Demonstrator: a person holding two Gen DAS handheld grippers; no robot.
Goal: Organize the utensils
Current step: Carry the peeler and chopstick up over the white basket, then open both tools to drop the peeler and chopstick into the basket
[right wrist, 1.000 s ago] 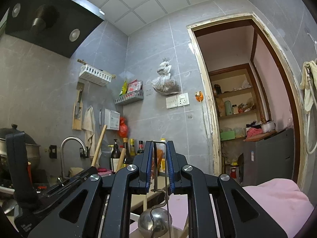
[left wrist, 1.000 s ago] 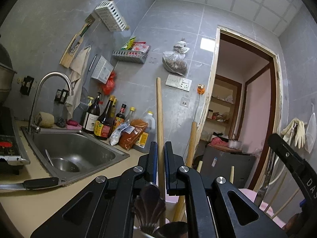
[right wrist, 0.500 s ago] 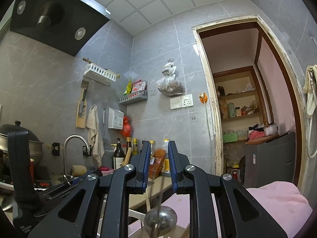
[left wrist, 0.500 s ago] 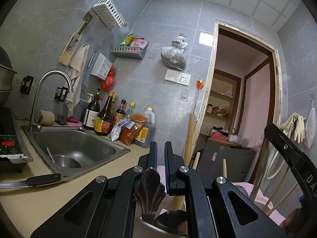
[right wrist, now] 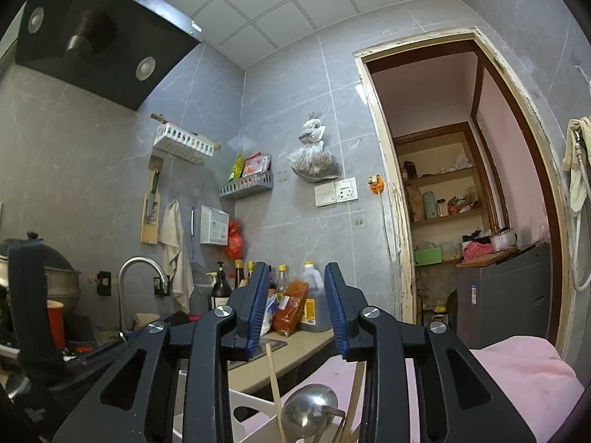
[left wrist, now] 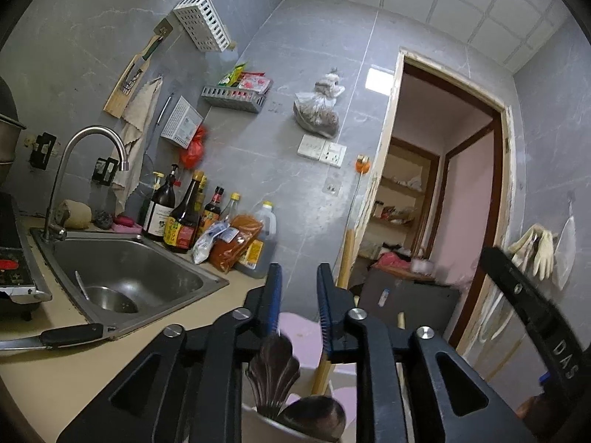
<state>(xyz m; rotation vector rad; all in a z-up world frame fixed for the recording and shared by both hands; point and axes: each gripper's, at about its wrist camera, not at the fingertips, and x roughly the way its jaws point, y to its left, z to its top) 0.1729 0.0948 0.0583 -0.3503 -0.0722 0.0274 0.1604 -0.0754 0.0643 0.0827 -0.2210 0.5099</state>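
Observation:
My left gripper (left wrist: 298,280) is open and empty above a white utensil holder (left wrist: 258,424). A dark scalloped handle (left wrist: 272,373) and a dark spoon bowl (left wrist: 314,419) stand in the holder below the jaws. A wooden stick (left wrist: 344,262) rises behind them. My right gripper (right wrist: 295,288) is open and empty above a white rack (right wrist: 236,402) holding a metal ladle (right wrist: 308,411) and chopsticks (right wrist: 275,387). The right gripper's body also shows in the left wrist view (left wrist: 532,317).
A steel sink (left wrist: 122,277) with a tap (left wrist: 85,170) lies at the left. Sauce bottles (left wrist: 184,217) stand on the counter behind it. A knife (left wrist: 55,337) lies on the counter edge. A pink cloth (right wrist: 517,373) is at the right. A doorway (right wrist: 461,203) is behind.
Both grippers have opened. The left one let go of the dark-handled utensil, which now stands in the holder. The right one released the ladle's thin handle.

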